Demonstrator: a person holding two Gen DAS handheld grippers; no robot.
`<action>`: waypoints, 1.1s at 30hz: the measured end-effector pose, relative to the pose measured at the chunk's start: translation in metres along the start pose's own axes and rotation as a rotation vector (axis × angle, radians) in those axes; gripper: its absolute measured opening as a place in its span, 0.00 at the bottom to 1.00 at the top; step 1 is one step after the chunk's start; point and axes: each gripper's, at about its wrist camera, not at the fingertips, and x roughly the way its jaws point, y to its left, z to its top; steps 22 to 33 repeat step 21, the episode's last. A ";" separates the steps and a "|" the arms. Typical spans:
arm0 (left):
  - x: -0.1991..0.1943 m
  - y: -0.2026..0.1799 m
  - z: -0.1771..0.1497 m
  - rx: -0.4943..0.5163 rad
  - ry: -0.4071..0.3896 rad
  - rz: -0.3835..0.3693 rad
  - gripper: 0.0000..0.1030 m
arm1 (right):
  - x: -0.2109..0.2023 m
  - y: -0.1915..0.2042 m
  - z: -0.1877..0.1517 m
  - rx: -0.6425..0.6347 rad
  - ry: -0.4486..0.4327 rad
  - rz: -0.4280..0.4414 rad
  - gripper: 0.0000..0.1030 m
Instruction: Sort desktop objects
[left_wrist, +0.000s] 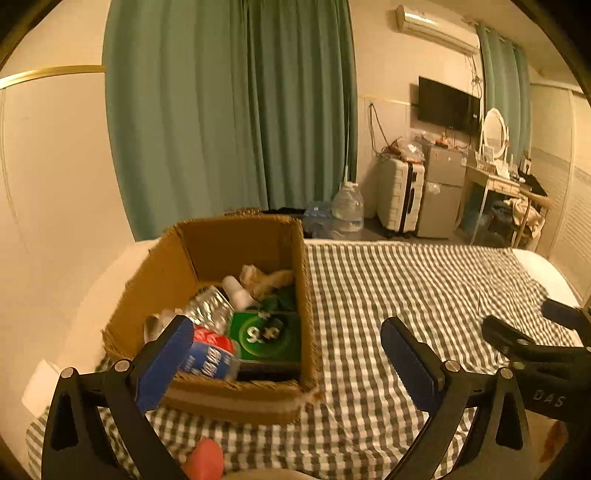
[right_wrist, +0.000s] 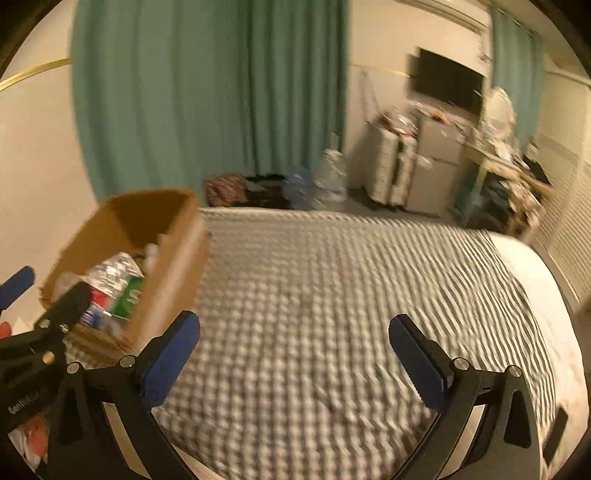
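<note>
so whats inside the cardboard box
The cardboard box holds a clear water bottle, a green carton, a red and blue pack, a white bottle and crumpled beige material. Anything beneath them is hidden.

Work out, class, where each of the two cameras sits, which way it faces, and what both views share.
Left wrist view: on the left gripper, facing the cardboard box on the checked cloth; its open fingers, a fingertip and the right gripper show.
Right wrist view: on the right gripper, facing the blurred cloth; its open fingers and the left gripper show.
Shared: box, cloth, green curtain, television.
</note>
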 end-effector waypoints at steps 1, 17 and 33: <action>0.001 -0.003 0.000 0.002 0.011 0.005 1.00 | 0.001 -0.009 -0.005 0.024 0.009 -0.011 1.00; 0.008 0.005 -0.014 -0.075 0.083 0.055 1.00 | -0.014 -0.031 -0.018 0.055 0.027 -0.028 1.00; 0.005 0.004 -0.015 -0.070 0.084 0.025 1.00 | -0.015 -0.025 -0.018 0.040 0.027 -0.022 1.00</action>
